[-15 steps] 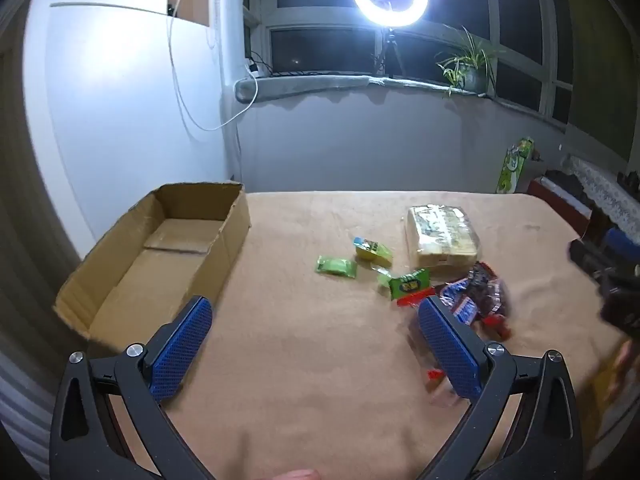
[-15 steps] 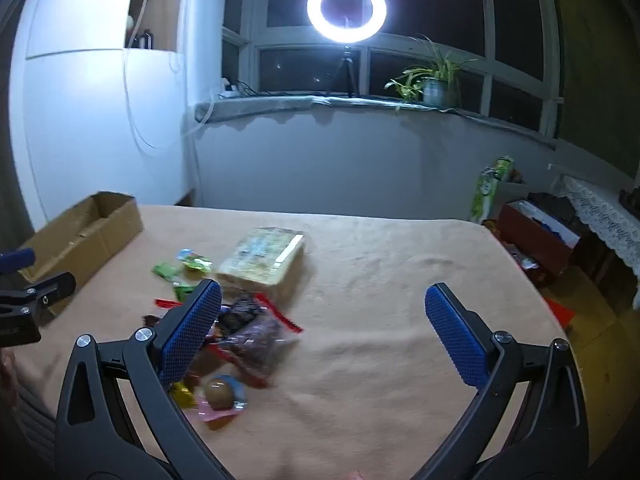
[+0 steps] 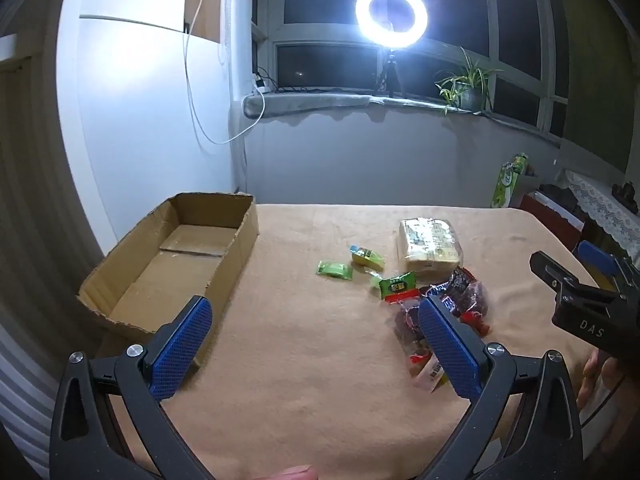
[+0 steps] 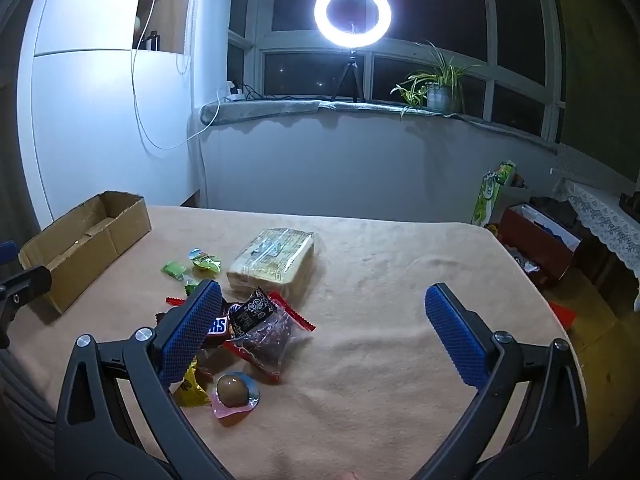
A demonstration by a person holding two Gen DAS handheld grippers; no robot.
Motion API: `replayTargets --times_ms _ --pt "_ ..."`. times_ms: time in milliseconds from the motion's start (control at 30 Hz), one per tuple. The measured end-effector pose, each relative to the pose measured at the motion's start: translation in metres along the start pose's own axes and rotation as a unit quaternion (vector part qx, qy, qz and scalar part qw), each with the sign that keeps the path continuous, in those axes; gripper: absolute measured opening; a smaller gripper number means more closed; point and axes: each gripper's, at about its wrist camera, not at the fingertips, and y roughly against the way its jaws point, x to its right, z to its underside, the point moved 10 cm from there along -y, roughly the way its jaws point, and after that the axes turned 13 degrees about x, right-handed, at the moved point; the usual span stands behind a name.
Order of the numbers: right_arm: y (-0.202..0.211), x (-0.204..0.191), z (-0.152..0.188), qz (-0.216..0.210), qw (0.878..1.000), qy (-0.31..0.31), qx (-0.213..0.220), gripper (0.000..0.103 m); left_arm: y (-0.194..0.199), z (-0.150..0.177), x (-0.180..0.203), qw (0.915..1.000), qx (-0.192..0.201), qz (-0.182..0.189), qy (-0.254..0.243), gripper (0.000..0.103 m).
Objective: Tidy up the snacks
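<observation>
On the tan cloth-covered table (image 4: 380, 320) the snacks lie in a loose heap: a Snickers bar (image 4: 218, 326) with only "RS" showing beside a clear red-edged packet (image 4: 266, 334), a wrapped bread loaf (image 4: 276, 258) behind, a packaged egg (image 4: 234, 390) in front. The cardboard box (image 3: 180, 264) sits open at the left. The left gripper (image 3: 316, 344) and right gripper (image 4: 322, 334) hang above with fingers spread wide, holding nothing; "DAS" is printed on the right gripper's side.

left gripper (image 3: 316, 344) fingers wide apart, right gripper (image 4: 324, 336) likewise
</observation>
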Motion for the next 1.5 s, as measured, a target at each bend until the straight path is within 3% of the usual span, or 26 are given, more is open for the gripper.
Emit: replayTargets --times_ms 167,400,667,1067,1300,1500 --pt "0.002 -0.001 -0.001 0.0 1.0 0.006 -0.007 0.103 -0.003 0.008 0.001 0.9999 -0.012 0.004 0.001 0.103" --pt "-0.003 -0.009 0.0 0.0 1.0 0.019 -0.014 0.103 -0.01 0.031 0.0 0.9975 -0.058 0.029 0.028 0.103" --pt "-0.017 -0.019 0.006 -0.008 0.999 0.027 -0.023 0.103 -0.016 0.026 -0.022 0.998 -0.027 -0.051 -0.026 0.103" --pt "-0.024 -0.016 0.014 -0.006 0.999 0.023 -0.028 0.103 -0.019 0.022 -0.014 0.9919 -0.012 -0.084 -0.095 0.103" --pt "-0.023 -0.011 0.015 -0.006 0.999 0.018 -0.027 0.103 -0.02 0.025 -0.009 0.9931 -0.02 -0.074 -0.089 0.103" --pt "-0.022 -0.011 0.015 -0.005 0.999 0.018 -0.027 0.103 -0.024 0.04 0.002 0.9969 -0.071 -0.011 -0.033 0.103"
